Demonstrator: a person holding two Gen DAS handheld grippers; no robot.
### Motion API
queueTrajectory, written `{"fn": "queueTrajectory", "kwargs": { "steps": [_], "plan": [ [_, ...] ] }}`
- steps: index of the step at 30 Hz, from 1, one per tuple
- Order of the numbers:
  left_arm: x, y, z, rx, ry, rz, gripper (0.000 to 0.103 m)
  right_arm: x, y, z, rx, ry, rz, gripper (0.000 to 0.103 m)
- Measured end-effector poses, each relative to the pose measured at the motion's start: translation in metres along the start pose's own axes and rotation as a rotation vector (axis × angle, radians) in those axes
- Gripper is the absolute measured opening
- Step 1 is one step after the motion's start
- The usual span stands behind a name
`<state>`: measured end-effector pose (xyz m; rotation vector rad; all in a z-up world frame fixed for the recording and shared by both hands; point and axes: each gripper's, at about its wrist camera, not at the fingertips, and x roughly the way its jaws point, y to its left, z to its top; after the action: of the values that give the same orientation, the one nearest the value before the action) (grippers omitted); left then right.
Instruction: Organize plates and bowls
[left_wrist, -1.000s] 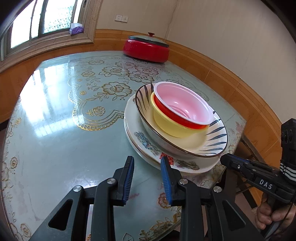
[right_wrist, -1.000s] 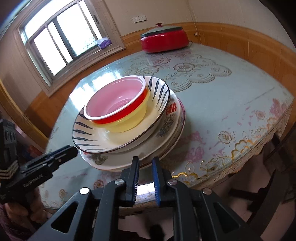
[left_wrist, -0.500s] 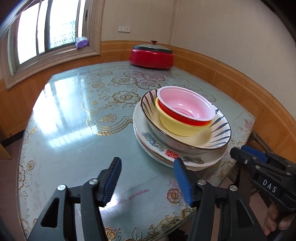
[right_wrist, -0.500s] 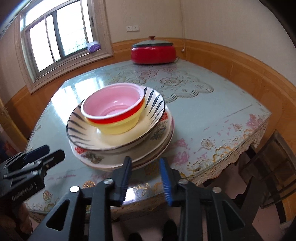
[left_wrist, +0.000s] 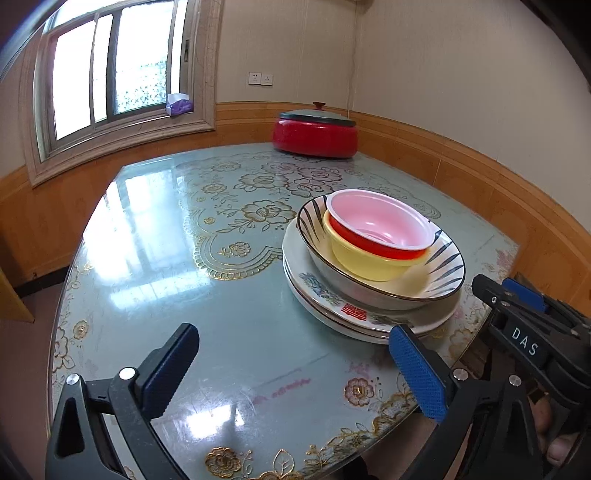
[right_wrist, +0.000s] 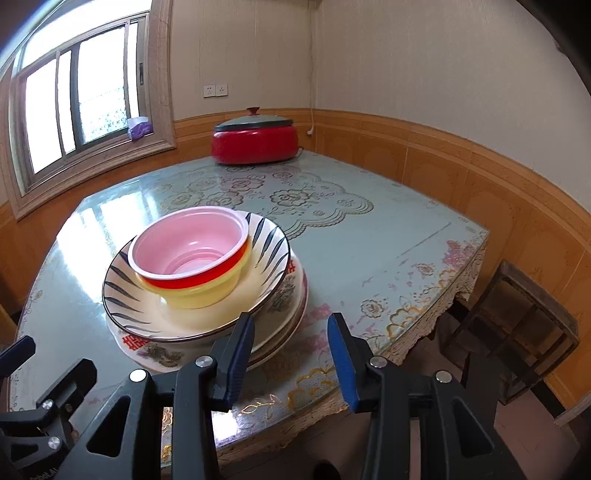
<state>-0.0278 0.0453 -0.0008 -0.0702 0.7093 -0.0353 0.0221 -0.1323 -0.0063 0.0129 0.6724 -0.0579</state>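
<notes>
A stack stands near the table's near edge: a red bowl with pink inside (left_wrist: 380, 229) (right_wrist: 188, 247) nested in a yellow bowl (left_wrist: 364, 260) (right_wrist: 207, 295), inside a black-striped deep plate (left_wrist: 443, 273) (right_wrist: 122, 291), on flowered flat plates (left_wrist: 332, 306) (right_wrist: 155, 352). My left gripper (left_wrist: 295, 363) is wide open and empty, just short of the stack and to its left. My right gripper (right_wrist: 291, 356) is open and empty at the stack's near right rim. It also shows in the left wrist view (left_wrist: 517, 314).
A red electric pot with a grey lid (left_wrist: 314, 134) (right_wrist: 255, 140) stands at the table's far side. The glass-topped table (left_wrist: 166, 258) (right_wrist: 369, 236) sits in a wood-panelled corner. A dark stool (right_wrist: 517, 325) stands at the right. A window is at the left.
Both grippers opened wider, the left most. Both pulled back and rose from the stack, so more of the room shows. The stack has not moved.
</notes>
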Motion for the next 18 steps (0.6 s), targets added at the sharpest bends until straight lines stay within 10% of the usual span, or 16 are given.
{"fn": "queueTrajectory", "kwargs": {
  "steps": [18],
  "plan": [
    [0.002,-0.003,0.007,-0.011,-0.056,0.104,0.103,-0.011,0.003,-0.005,-0.008,-0.045,-0.009,0.041]
  ]
}}
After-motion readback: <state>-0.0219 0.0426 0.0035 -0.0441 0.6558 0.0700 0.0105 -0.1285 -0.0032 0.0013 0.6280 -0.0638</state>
